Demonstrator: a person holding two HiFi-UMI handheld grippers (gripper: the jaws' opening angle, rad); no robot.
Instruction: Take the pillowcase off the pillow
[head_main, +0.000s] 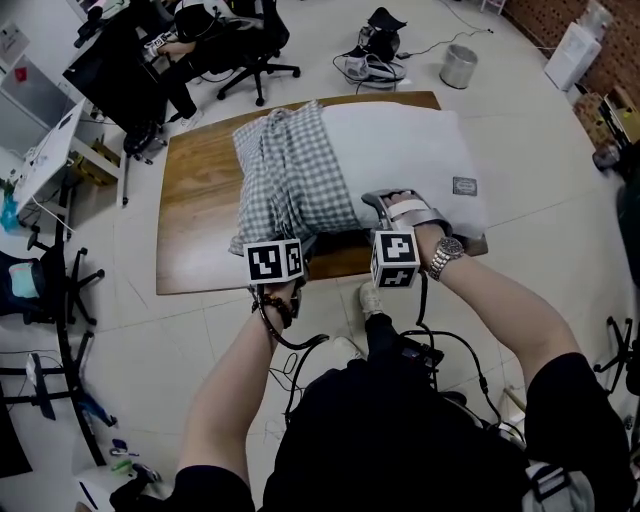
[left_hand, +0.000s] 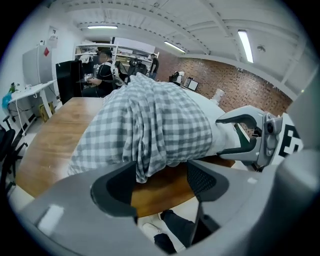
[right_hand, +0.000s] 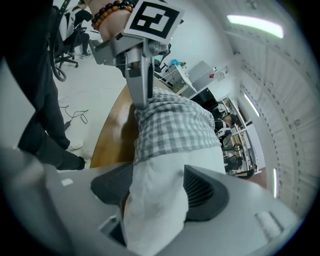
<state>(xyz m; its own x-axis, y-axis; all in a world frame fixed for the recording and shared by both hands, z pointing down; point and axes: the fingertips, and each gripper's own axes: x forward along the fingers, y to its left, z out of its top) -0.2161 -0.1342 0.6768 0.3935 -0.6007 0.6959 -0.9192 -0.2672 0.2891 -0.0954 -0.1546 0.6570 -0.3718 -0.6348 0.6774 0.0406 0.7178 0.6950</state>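
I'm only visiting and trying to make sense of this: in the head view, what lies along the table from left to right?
Bare table → checked pillowcase → white pillow

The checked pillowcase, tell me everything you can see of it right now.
The pillowcase is grey-and-white checked cloth that looks thin and soft. It is bunched in deep folds over the left part of the white pillow, whose right part lies bare. Both rest on the wooden table. Its loose hem sags onto the wood toward the near edge, just ahead of the left gripper, whose fingers stand apart and do not pinch it.
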